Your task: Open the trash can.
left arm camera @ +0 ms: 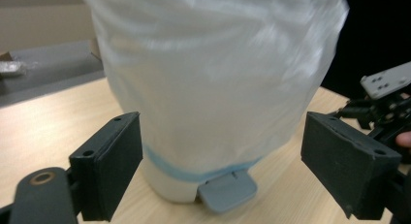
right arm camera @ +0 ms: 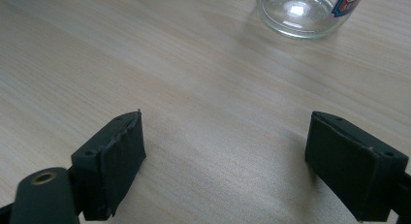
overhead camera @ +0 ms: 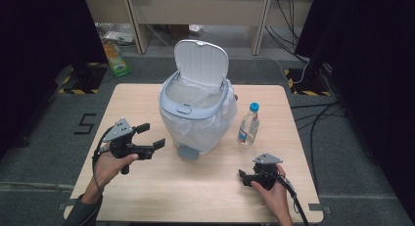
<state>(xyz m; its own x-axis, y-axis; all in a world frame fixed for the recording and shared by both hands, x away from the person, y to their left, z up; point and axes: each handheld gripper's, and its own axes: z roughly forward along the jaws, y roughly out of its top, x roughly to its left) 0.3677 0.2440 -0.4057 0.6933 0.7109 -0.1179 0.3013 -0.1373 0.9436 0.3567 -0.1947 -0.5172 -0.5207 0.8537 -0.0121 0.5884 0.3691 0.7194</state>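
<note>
Standing in the middle of the desk (overhead camera: 147, 196) is a small white bin (overhead camera: 198, 116) with its lid (overhead camera: 201, 62) flipped up. A thin see-through bag (left arm camera: 213, 73) hangs over its sides, and a grey foot pedal (left arm camera: 227, 191) pokes out at the bottom front. The left tool (overhead camera: 149, 136) is just beside the bin on its left, pointing at it — its jaws are wide apart and nothing is between them. The right tool (overhead camera: 243, 176) rests low over the desk near the front edge, well apart from the bin. Its jaws are wide apart too, with bare wood between them. A clear water bottle (overhead camera: 248, 124) with a blue cap stands upright just to the right of the bin.
</note>
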